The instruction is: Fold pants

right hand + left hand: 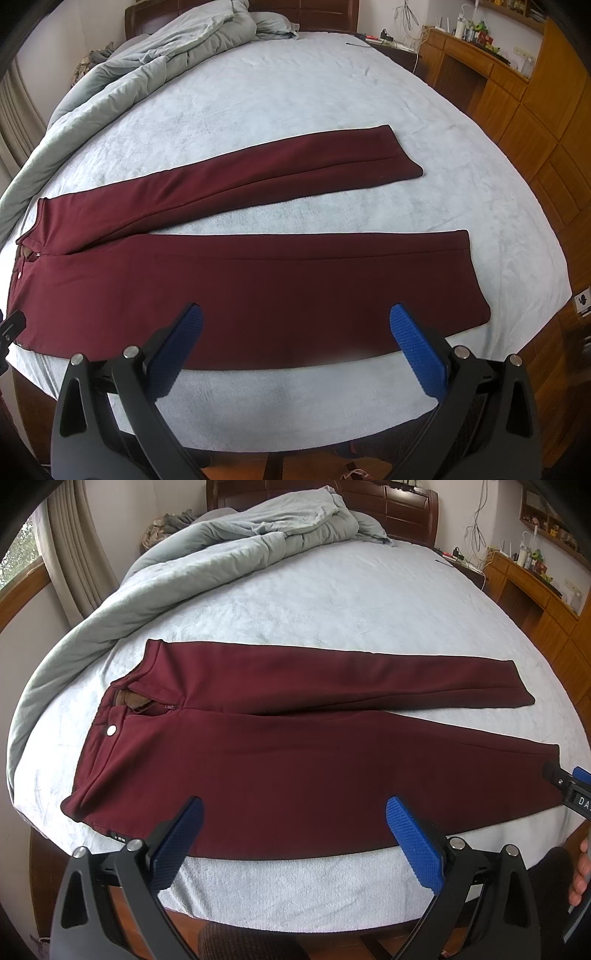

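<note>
maroon pants spread flat on the bed, both my grippers hanging above the near edge with nothing in them

from my left wrist: my left gripper [293, 805] is spread wide over the near leg of the pants [295, 760], waistband to the left with a silver button [110, 731], a grey duvet [184, 554] bunched behind. from my right wrist: my right gripper [295, 314] is likewise wide apart above the near leg, both legs splayed on the pale blue sheet [295, 92].

Soft daylight, sharp centre, fisheye-warped edges
</note>
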Motion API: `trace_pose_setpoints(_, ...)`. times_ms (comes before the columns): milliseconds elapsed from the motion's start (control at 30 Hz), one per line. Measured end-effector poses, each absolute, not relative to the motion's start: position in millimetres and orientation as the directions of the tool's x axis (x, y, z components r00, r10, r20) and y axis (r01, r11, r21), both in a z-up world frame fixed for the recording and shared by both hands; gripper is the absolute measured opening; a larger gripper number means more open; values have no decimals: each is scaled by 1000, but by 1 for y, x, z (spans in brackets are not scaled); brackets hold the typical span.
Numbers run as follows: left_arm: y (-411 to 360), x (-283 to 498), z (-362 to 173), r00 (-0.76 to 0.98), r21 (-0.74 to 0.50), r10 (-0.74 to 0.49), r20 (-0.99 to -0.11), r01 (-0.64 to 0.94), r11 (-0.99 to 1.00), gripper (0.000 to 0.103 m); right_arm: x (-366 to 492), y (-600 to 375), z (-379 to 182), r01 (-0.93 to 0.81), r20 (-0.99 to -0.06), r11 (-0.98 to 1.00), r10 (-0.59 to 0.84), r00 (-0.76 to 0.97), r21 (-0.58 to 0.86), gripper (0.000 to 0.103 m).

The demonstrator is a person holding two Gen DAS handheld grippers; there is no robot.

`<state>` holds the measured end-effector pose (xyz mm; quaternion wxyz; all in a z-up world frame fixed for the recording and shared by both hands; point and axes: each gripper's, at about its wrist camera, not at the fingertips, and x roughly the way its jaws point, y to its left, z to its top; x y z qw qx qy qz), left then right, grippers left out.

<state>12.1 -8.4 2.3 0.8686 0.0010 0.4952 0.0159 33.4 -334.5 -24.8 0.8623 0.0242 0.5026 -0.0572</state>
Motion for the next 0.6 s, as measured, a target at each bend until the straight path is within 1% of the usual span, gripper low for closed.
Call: trace_pose_setpoints(600,-8,14,5,512,19,30,-859,-27,999,99,33,-336,-26,123,-871,992,-76,486,-18,101)
